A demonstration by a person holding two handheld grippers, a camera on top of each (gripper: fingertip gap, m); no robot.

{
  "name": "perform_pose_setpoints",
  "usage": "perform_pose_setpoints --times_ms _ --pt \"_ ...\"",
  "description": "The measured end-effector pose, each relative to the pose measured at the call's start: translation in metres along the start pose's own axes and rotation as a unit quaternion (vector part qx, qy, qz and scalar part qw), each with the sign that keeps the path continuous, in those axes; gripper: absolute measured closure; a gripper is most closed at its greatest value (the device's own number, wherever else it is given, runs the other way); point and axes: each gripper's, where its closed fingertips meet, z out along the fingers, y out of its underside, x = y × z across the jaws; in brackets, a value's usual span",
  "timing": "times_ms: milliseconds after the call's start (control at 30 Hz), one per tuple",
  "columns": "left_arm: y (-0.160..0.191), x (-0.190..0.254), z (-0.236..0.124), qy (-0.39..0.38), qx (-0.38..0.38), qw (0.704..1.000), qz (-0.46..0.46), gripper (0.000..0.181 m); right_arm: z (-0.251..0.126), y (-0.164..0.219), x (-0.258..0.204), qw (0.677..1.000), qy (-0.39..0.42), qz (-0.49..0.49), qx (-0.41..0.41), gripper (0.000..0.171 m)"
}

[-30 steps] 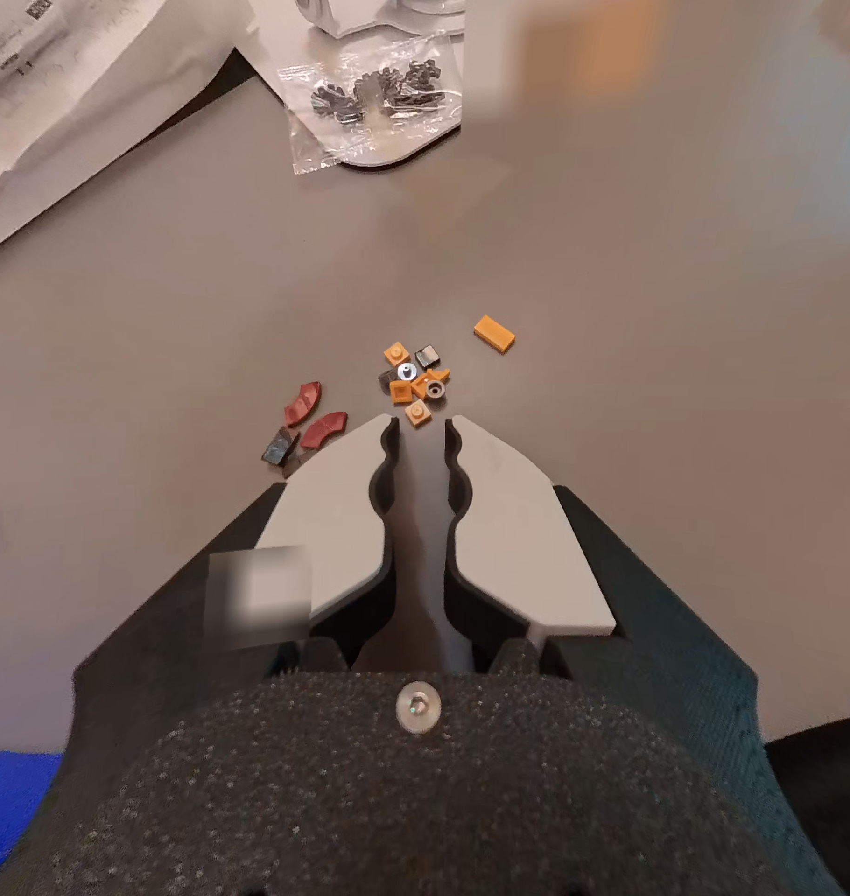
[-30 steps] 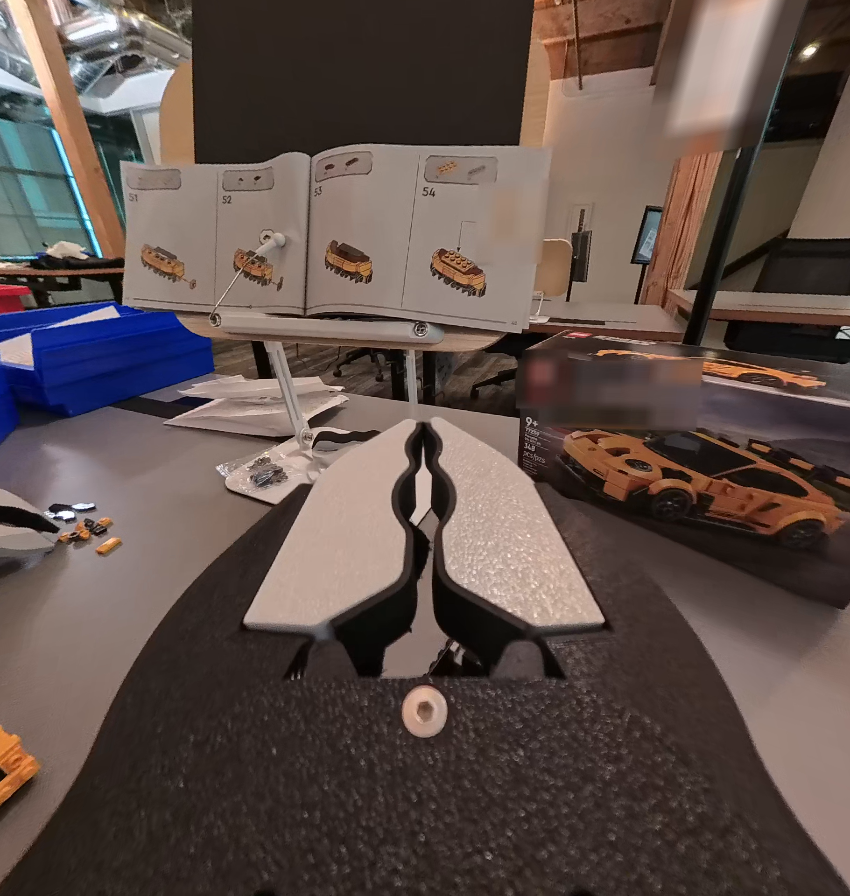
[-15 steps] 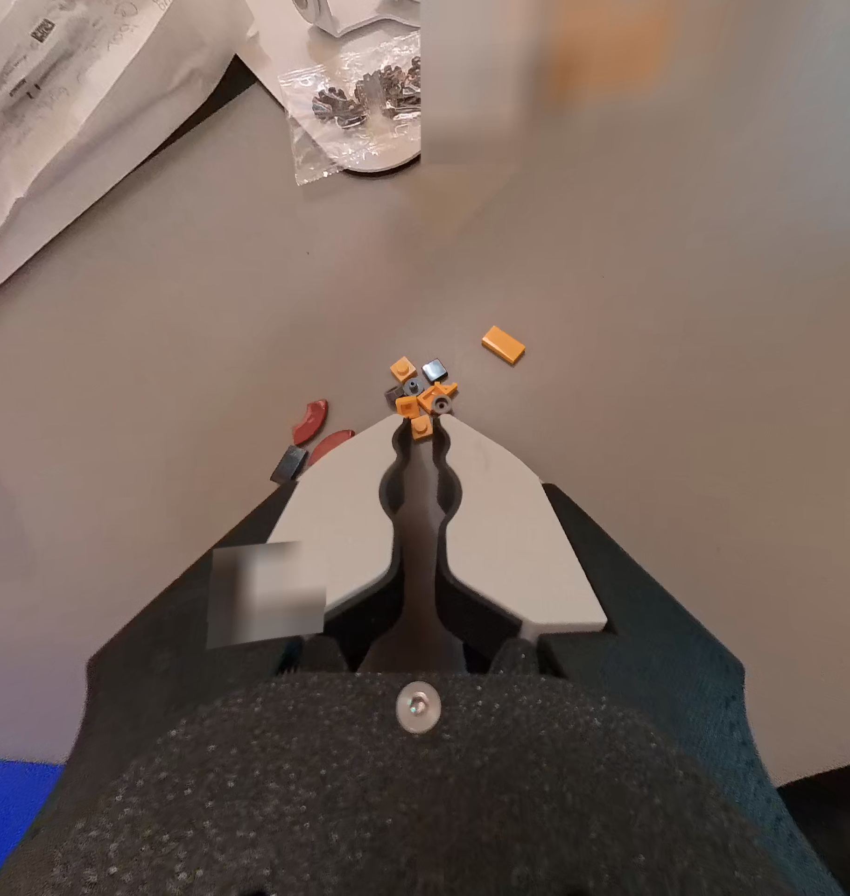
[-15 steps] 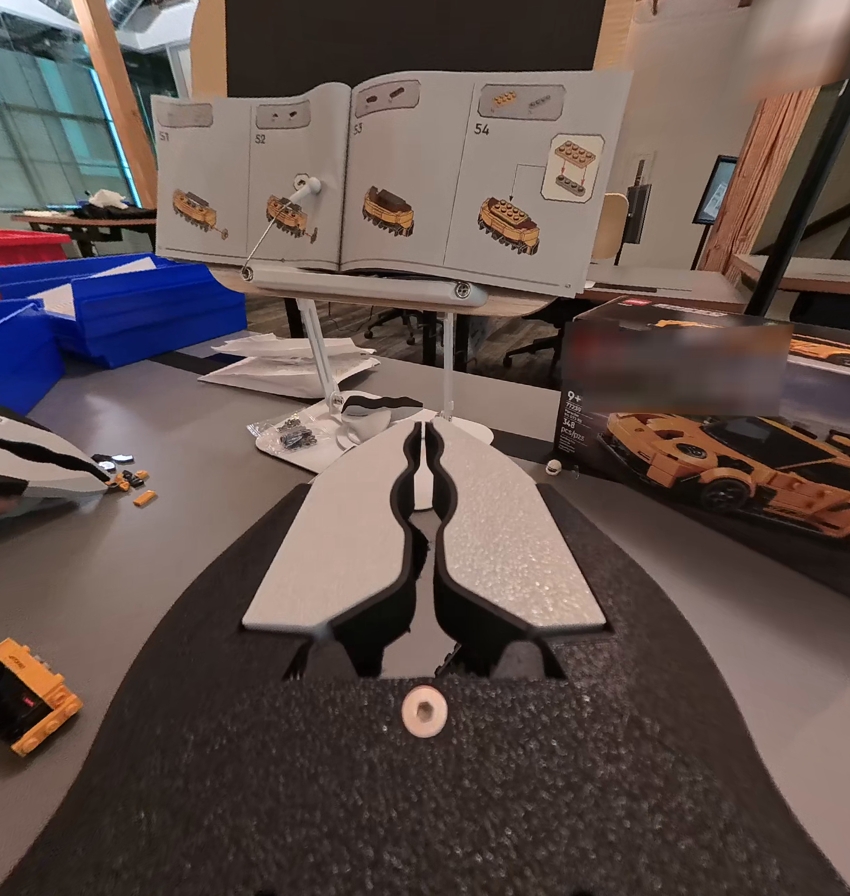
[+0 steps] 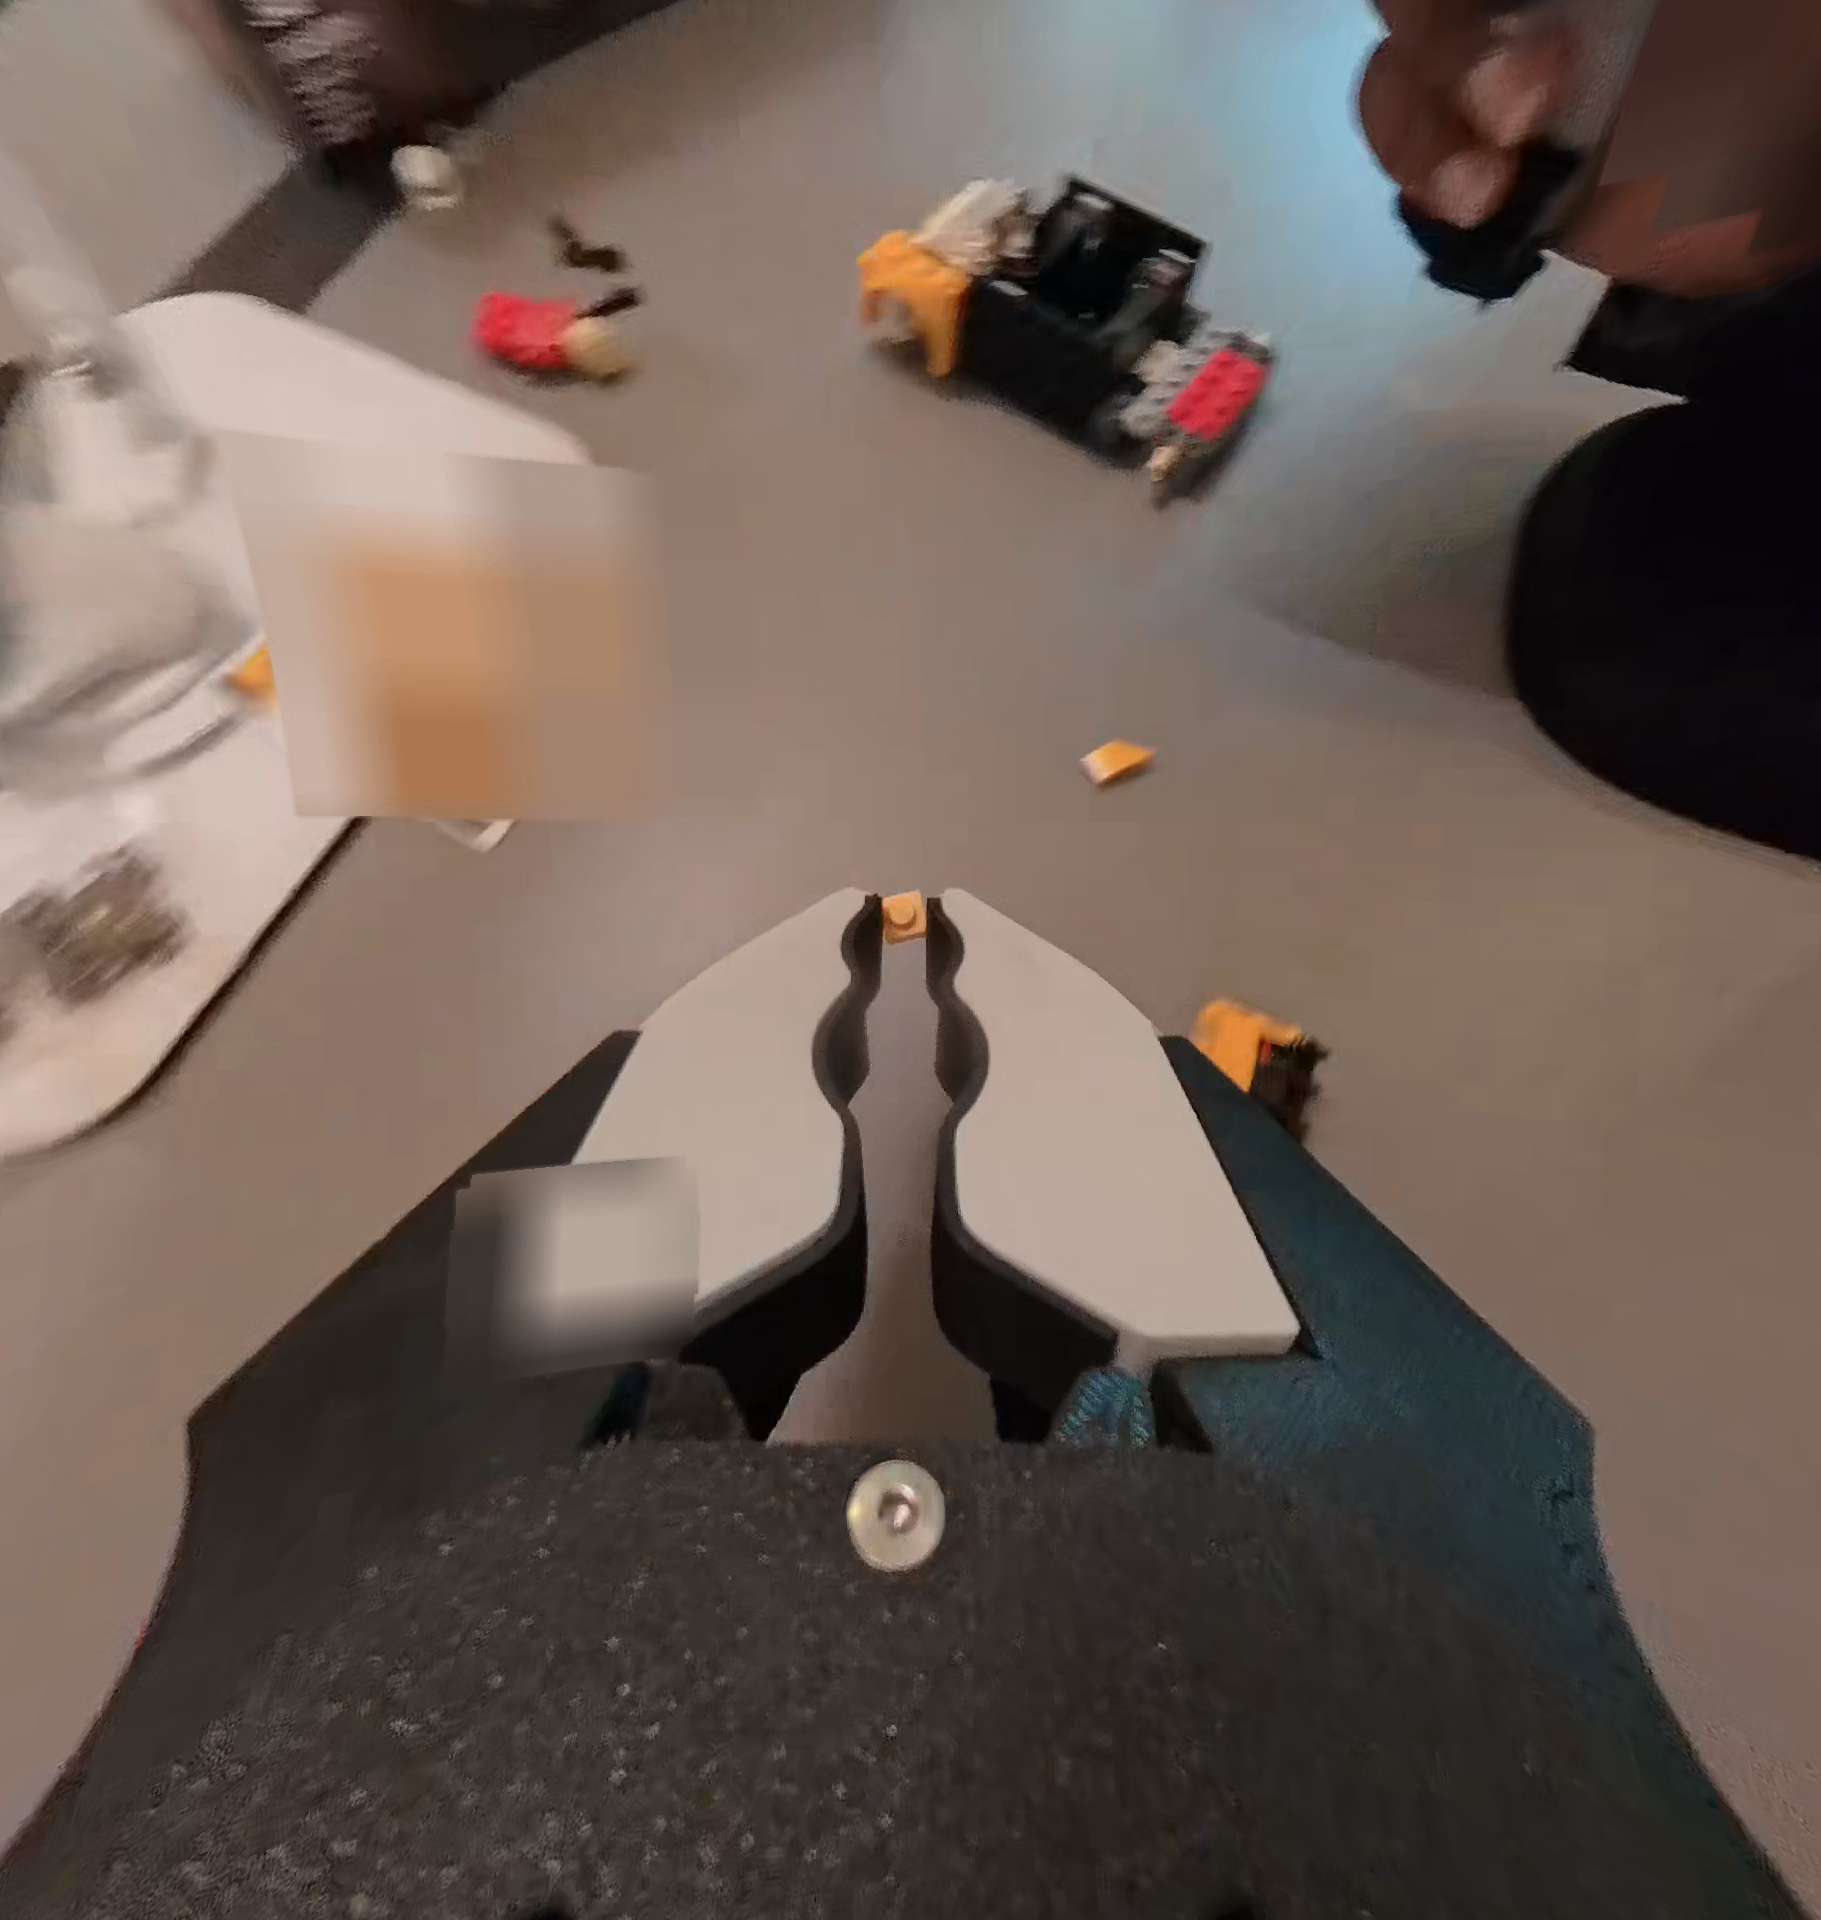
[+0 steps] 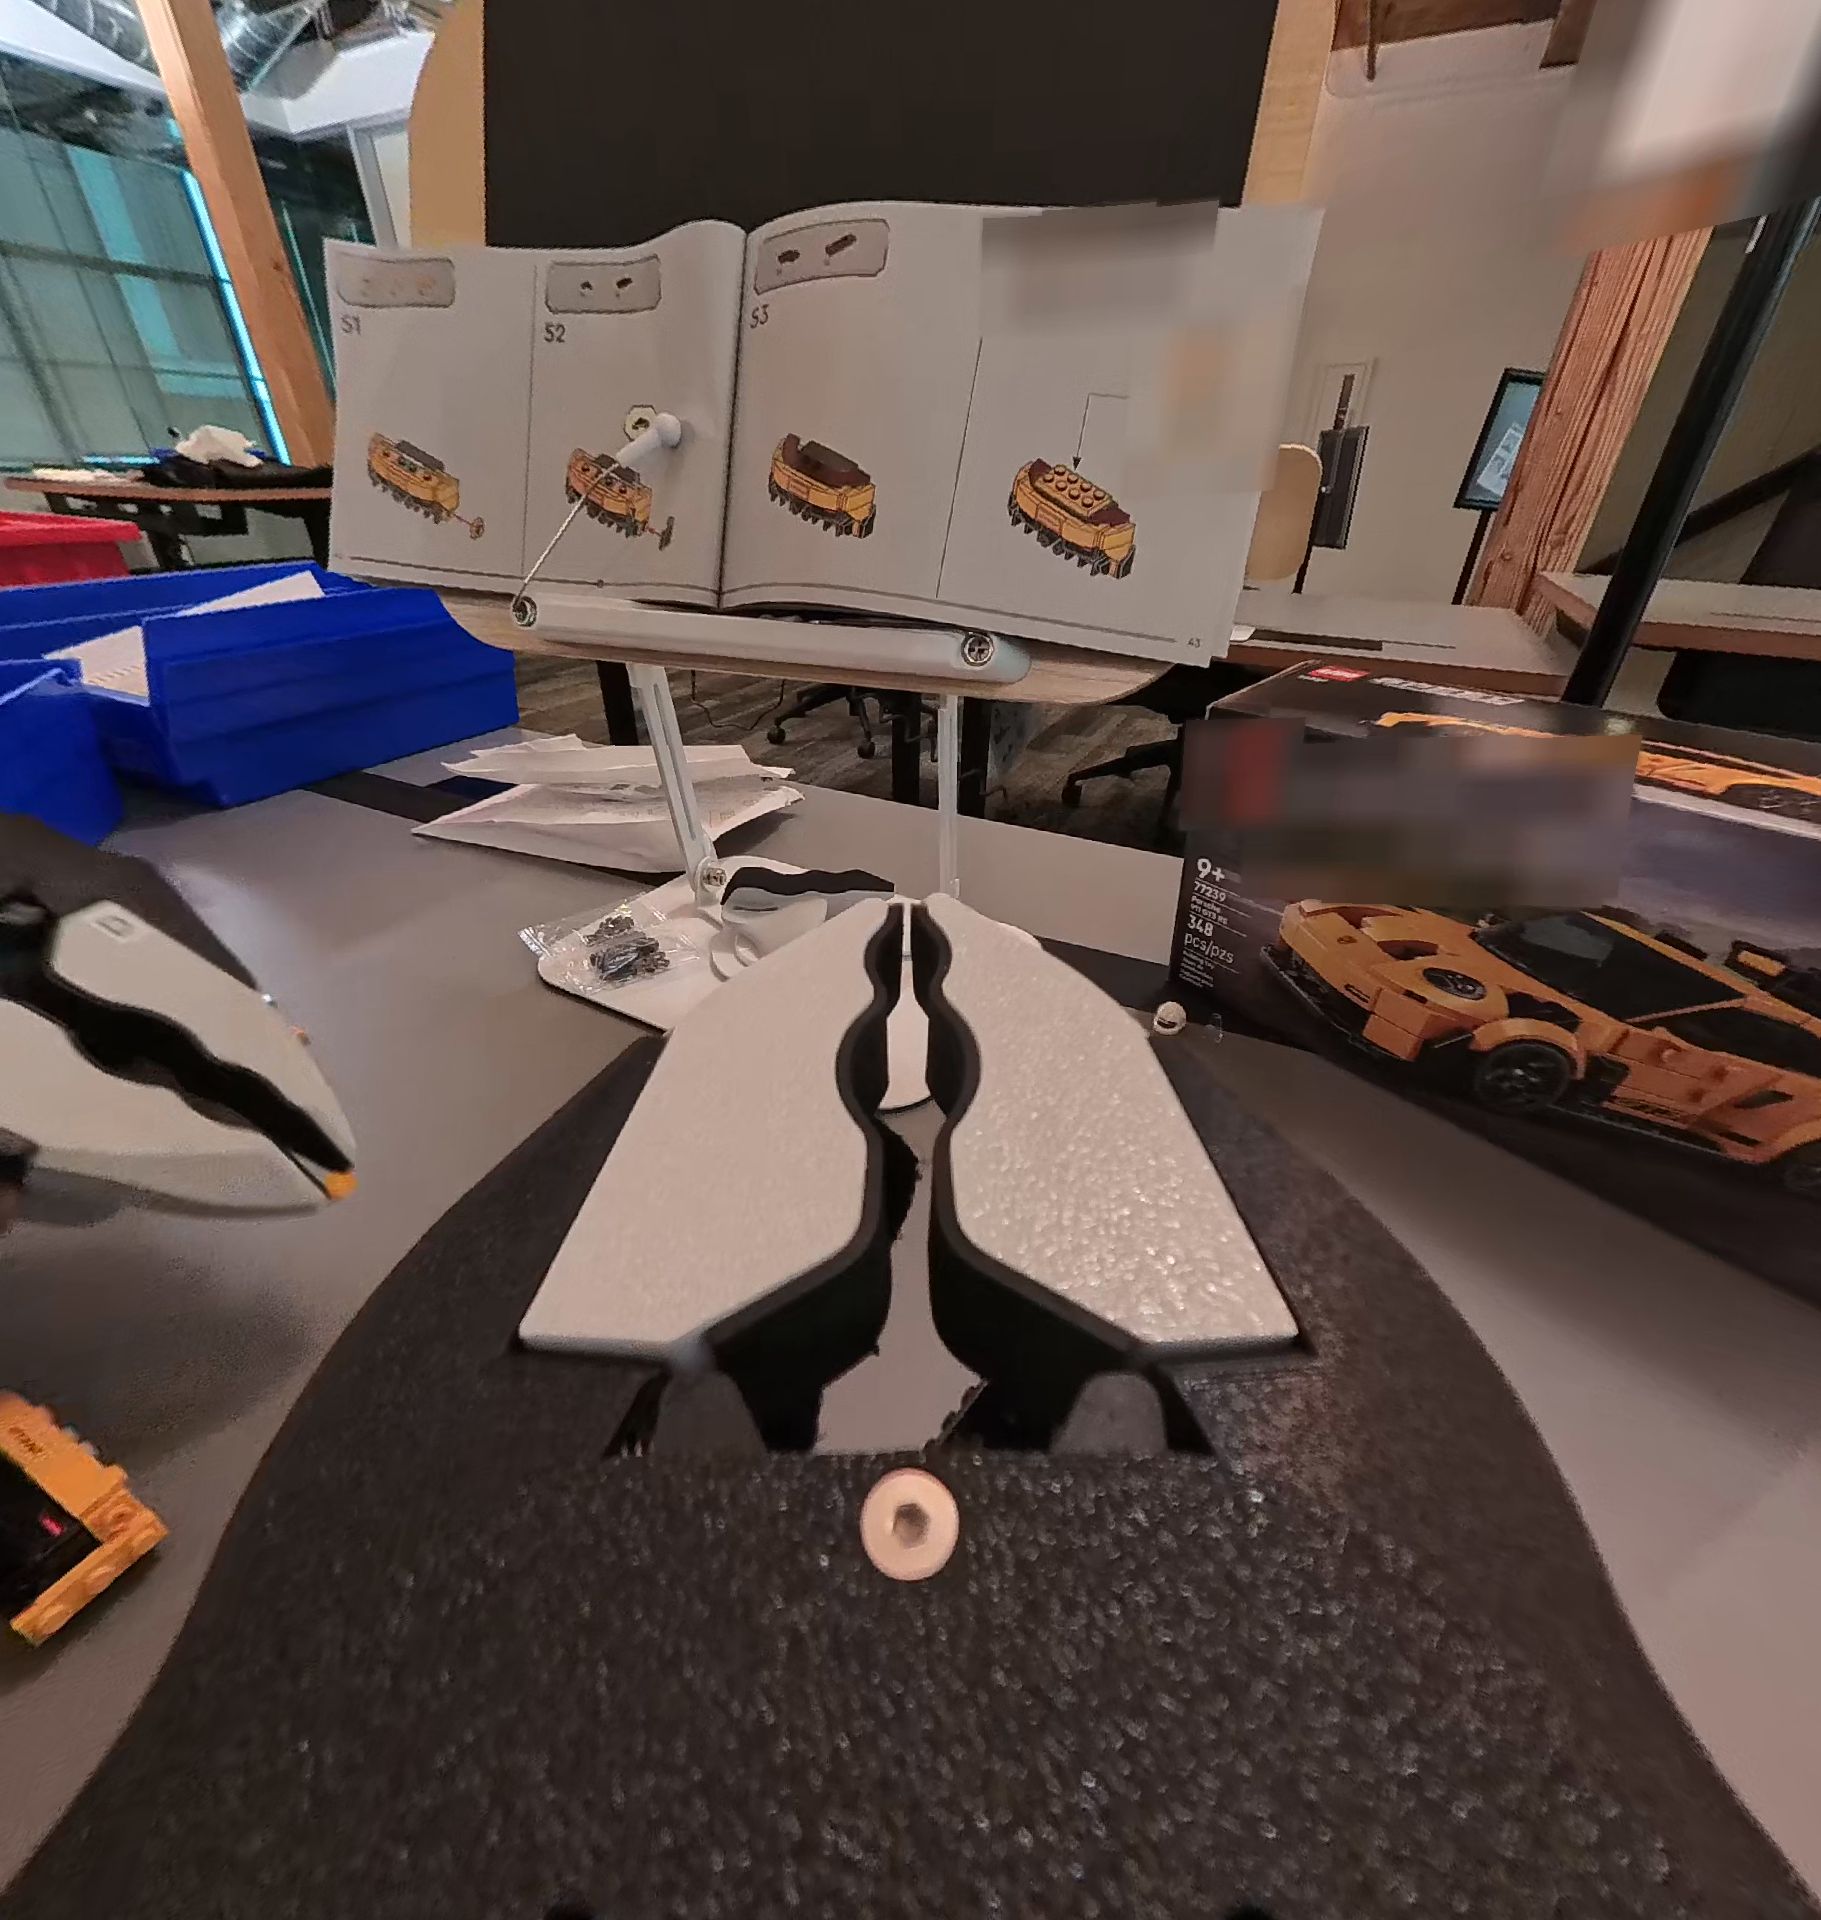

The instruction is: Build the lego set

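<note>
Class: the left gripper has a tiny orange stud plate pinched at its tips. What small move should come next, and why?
Probably carry the orange 1x1 plate, pinched in the left gripper, toward the small orange-and-black sub-assembly lying on the grey table. The right gripper is shut and empty, so it could steady that piece.

Grey table: extends beneath and ahead of the fingers of the right gripper.

White stand: base just beyond the fingertips, with a tilted support arm rising ahead and to the left.

White paper bags: behind the stand, left of the fingertips.

Blue bins: far left of the fingers. A red bin sits behind them.

Wooden post: background, upper left.

Office chairs: beyond the table, straight ahead.
</note>
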Motion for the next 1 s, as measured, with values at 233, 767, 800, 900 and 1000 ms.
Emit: perform_pose_setpoints --times_ms 233,767,800,900,1000 --pt "-0.003 0.029 0.054 0.070 -0.079 0.993 0.058 0.174 -0.002 -0.004 0.002 1.000 0.002 0.002 0.007 0.170" --pt "0.012 0.043 0.062 0.097 -0.126 0.985 0.069 0.156 0.000 -0.001 -0.001 1.000 -0.004 0.004 0.002 0.170" --pt "0.012 0.043 0.062 0.100 -0.127 0.985 0.065 0.153 0.000 -0.001 -0.002 1.000 -0.005 0.004 0.002 0.170" --pt "0.012 0.043 0.061 0.099 -0.127 0.985 0.063 0.150 0.000 0.000 -0.002 1.000 -0.006 0.004 0.001 0.170" --pt "0.013 0.043 0.060 0.096 -0.130 0.984 0.072 0.146 0.000 0.000 -0.003 1.000 -0.006 0.004 0.001 0.170"
